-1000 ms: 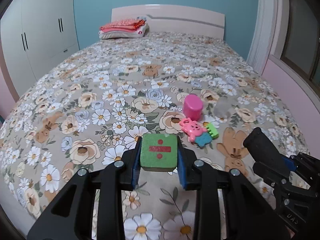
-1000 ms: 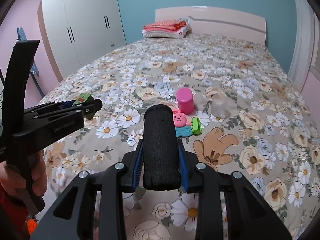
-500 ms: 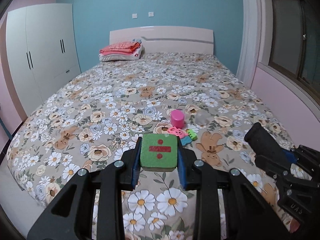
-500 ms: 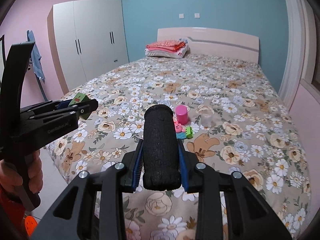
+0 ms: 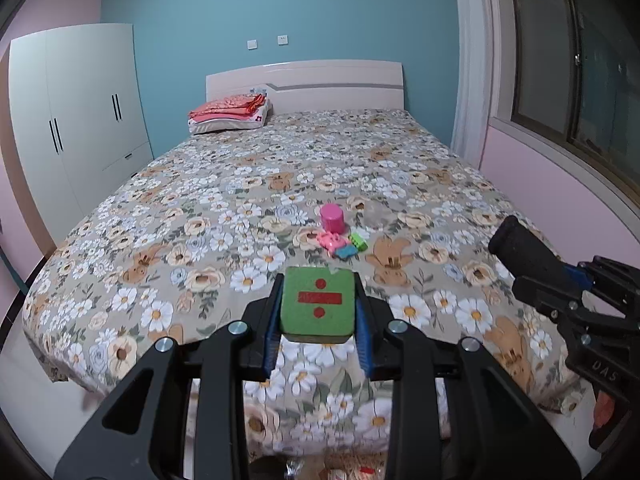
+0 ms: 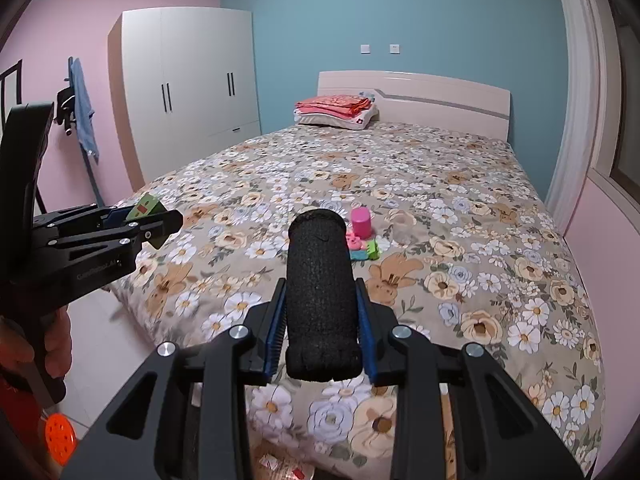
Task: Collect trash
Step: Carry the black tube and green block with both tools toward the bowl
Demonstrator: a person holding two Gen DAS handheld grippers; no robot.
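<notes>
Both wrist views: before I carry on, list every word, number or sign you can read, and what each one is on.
"÷", a red division sign, on the green block held in the left gripper.
"UAS", on the right gripper's black body, seen in the left wrist view.
Pale lettering on the left gripper's body in the right wrist view: too blurred to read.
Nothing legible on the black foam roll.

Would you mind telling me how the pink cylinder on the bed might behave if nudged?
The pink cylinder stands upright on soft bedding, so it probably tips easily. Once on its round side, it would likely roll. It looks like light plastic, though that is uncertain.
</notes>
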